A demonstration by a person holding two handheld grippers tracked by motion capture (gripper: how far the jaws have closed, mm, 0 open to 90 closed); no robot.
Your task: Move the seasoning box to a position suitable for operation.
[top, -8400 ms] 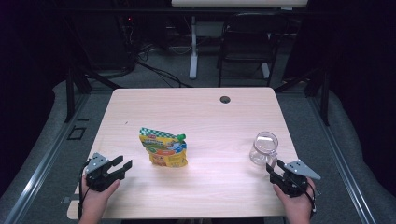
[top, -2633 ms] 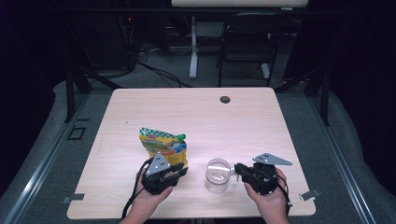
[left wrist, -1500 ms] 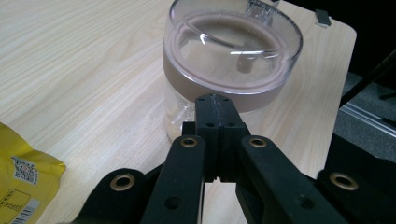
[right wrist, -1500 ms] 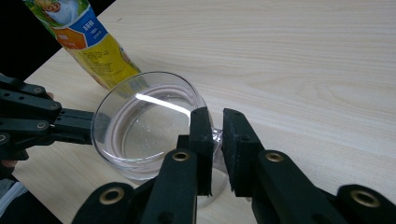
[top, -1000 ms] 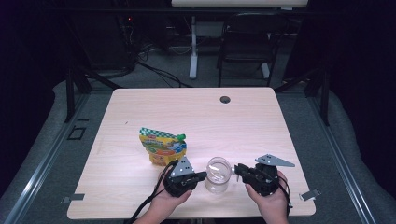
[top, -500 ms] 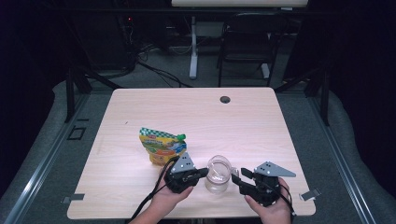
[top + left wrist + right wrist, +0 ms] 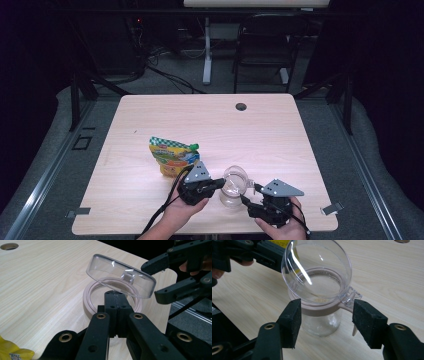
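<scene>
A clear glass jar [image 7: 232,187] with a pinkish neck ring [image 7: 322,308] stands near the table's front edge. Its clear hinged lid [image 7: 120,275] is tilted up off the mouth. My left gripper [image 7: 219,184] is shut, its tips [image 7: 116,296] resting at the ring's near side; I cannot tell whether they pinch anything. From the other side my right gripper [image 7: 329,323] is open, one pad [image 7: 292,322] on each side of the jar's neck and not touching it. In the left gripper view the right gripper [image 7: 157,280] is beside the lid's edge.
A yellow and green snack pouch [image 7: 172,156] lies just left of and behind the left gripper. A cable hole [image 7: 241,106] sits at the table's far edge. Chairs and cables are on the floor beyond the table [image 7: 150,115].
Several seconds ago the jar stood at the right and the grippers were far apart. Over the last second the right gripper drew back towards the front edge; the left stayed at the jar.
</scene>
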